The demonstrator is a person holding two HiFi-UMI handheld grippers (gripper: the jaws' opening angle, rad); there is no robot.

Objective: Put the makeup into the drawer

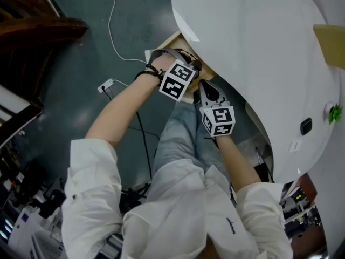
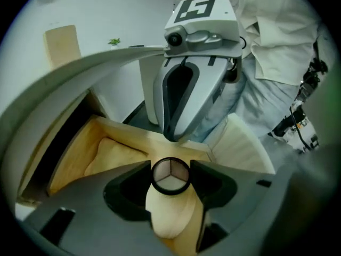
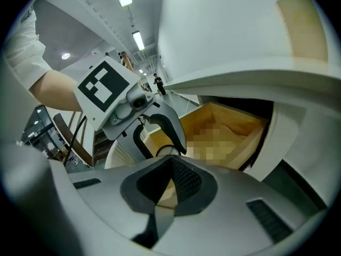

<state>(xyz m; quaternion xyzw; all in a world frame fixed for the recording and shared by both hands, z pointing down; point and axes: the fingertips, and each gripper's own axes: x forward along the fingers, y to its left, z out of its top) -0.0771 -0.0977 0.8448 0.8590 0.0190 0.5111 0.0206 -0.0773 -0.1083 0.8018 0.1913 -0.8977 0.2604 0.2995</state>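
Left gripper (image 2: 171, 166): jaws partly open, clamped on round makeup compact (image 2: 170, 178), centre frame, above open wooden drawer (image 2: 114, 154). Right gripper (image 3: 171, 161): jaws together, empty. Advice: lower close to drawer floor, keep compact flat, release gently.

Left arm: bare forearm (image 1: 121, 109) below a rolled white sleeve, stretched forward, dark bands at the wrist.
Left gripper: grey two-jaw gripper with a marker cube (image 2: 170, 176), pitched steeply down, pads pressed on a round black-rimmed makeup compact (image 2: 170, 182).
Right arm: bare forearm (image 1: 237, 163), reaching forward beside the left.
Right gripper: matching grey gripper (image 3: 170, 161), angled down, jaw tips together, empty, close to the left gripper.
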